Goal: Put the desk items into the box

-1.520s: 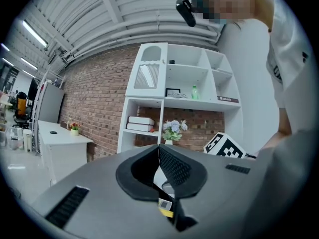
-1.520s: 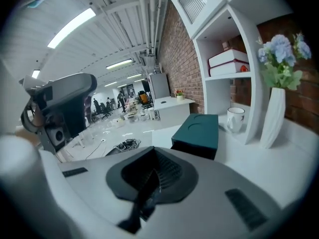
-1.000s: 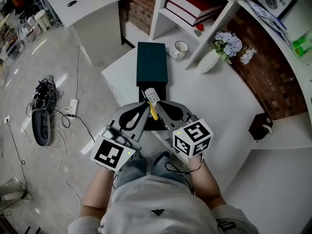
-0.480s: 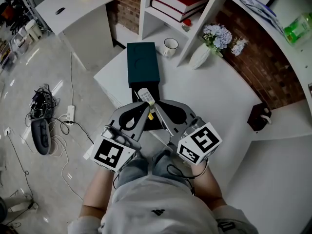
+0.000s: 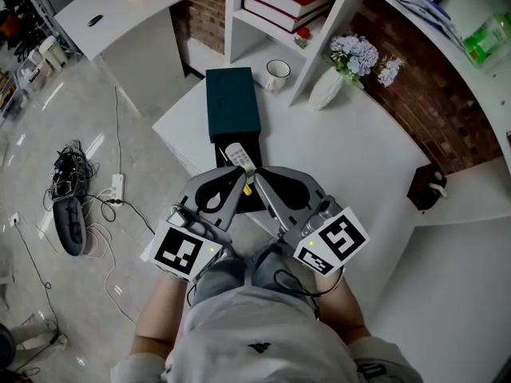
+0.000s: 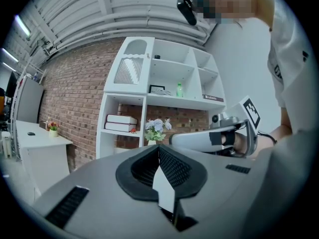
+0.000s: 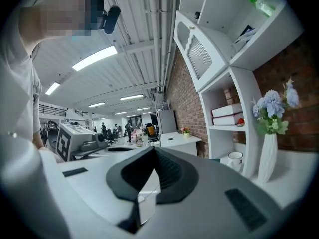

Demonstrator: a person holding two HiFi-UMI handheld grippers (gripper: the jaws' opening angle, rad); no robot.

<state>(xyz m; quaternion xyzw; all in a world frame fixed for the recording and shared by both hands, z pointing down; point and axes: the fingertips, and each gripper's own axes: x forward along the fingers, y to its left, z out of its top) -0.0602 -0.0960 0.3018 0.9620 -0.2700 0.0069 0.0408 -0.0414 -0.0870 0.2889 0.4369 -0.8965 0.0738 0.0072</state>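
Hovering side by side at the near edge of the white desk, the left gripper and right gripper both have their jaws clenched together. At the 2 tips lies a white-and-yellow item, over the black tray beside the teal box; whether either gripper pinches it is unclear.

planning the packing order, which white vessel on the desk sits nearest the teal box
The mug, with its dark inside, just right of the box's far end. The vase holding flowers stands farther right.
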